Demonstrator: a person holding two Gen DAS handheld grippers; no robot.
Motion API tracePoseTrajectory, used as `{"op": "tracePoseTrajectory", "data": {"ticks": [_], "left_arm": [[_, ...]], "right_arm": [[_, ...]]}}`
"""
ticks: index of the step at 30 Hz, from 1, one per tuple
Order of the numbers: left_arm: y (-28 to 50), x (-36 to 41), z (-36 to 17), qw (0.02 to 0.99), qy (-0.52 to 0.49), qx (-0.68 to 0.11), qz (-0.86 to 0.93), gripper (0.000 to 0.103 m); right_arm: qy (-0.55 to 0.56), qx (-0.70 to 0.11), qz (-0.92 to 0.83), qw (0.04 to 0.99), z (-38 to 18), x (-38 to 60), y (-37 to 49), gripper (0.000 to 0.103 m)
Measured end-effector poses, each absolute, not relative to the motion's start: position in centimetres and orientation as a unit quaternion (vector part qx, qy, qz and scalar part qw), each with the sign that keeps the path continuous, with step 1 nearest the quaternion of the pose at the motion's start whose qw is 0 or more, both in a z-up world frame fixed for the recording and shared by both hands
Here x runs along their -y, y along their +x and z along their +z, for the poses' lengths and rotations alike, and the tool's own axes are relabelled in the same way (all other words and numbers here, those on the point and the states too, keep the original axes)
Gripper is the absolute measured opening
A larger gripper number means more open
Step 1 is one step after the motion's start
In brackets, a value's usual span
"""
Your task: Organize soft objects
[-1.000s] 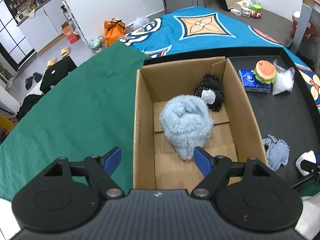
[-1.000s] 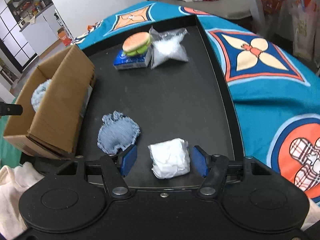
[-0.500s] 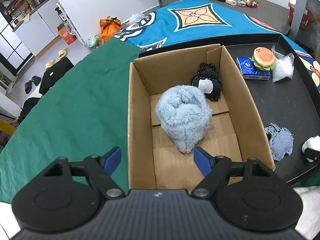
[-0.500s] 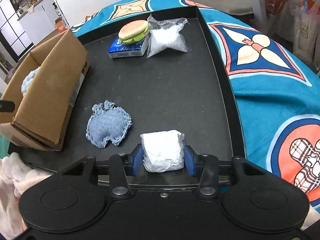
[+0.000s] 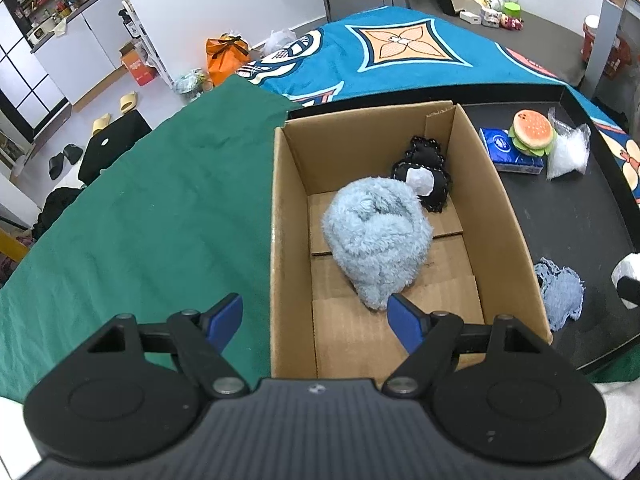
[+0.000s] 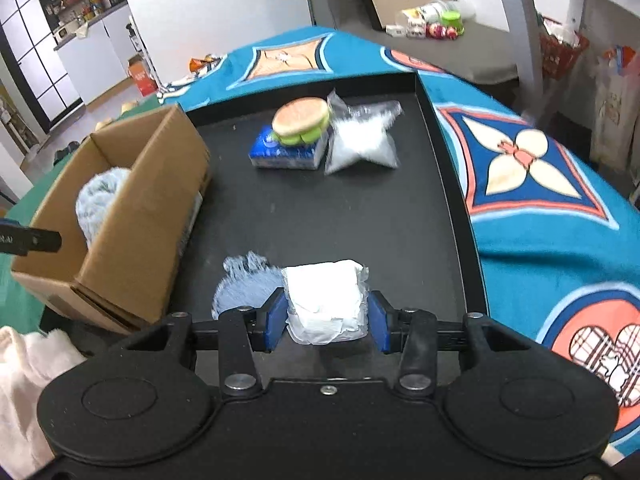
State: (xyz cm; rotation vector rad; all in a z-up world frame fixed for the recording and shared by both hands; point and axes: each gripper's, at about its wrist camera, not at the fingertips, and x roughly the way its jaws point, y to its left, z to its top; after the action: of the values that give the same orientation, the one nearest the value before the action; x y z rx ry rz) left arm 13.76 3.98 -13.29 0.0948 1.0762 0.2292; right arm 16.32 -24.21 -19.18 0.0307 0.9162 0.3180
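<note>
My right gripper has its blue-padded fingers pinching a white crinkled bundle wrapped in clear plastic, one pad pressed against each side. The bundle is soft and lumpy, roughly block-shaped, and sits squarely between the pads, sticking out past their tips. Just beside it on the left lies a frayed pale-blue denim patch with ragged edges, flat on the smooth black tray.

Farther along the tray a plush hamburger with a tan bun and green lettuce rests on top of a blue soft tissue packet, and a clear plastic bag of white filling, puffy and star-like in outline, touches them on the right.

My left gripper hangs with its blue fingers spread wide and holding nothing, above the near end of the open brown cardboard box; one finger is over the green wrinkled cloth on the desk, the other over the box interior. Inside the box a fluffy light-blue rolled towel lies in the middle, its near end just beyond my right-hand finger tip. Behind it, touching it, lies a black stitched fabric pouch with a white patch by the far right wall.
</note>
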Motion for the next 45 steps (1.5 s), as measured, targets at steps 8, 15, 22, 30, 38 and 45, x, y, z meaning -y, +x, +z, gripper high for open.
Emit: {"op": "tracePoseTrajectory", "data": {"ticks": [8, 15, 22, 30, 38, 45], "left_arm": [[13.0, -5.2, -12.8, 0.861, 0.025, -0.496, 0.110, 0.078], [12.1, -6.0, -12.7, 0.870, 0.009, -0.481, 0.109, 0.077], [11.3, -7.0, -13.0, 0.872, -0.023, -0.475, 0.111, 0.070], [10.7, -8.3, -13.2, 0.873, -0.051, -0.474, 0.104, 0.050], [9.8, -9.5, -13.8, 0.869, -0.086, -0.479, 0.094, 0.026], [9.1, -9.8, -14.5, 0.871, -0.094, -0.477, 0.076, 0.007]], "right_arm": [[0.019, -0.420, 0.151, 0.894, -17.6, 22.8, 16.4, 0.043], [0.013, -0.411, 0.156, 0.898, -16.6, 21.2, 15.9, 0.043], [0.009, -0.392, 0.174, 0.903, -15.2, 19.0, 15.6, 0.043], [0.007, -0.364, 0.207, 0.908, -13.8, 16.1, 14.6, 0.043], [0.008, -0.352, 0.227, 0.908, -12.7, 13.2, 14.3, 0.043], [0.008, -0.357, 0.241, 0.902, -12.6, 10.7, 13.6, 0.043]]}}
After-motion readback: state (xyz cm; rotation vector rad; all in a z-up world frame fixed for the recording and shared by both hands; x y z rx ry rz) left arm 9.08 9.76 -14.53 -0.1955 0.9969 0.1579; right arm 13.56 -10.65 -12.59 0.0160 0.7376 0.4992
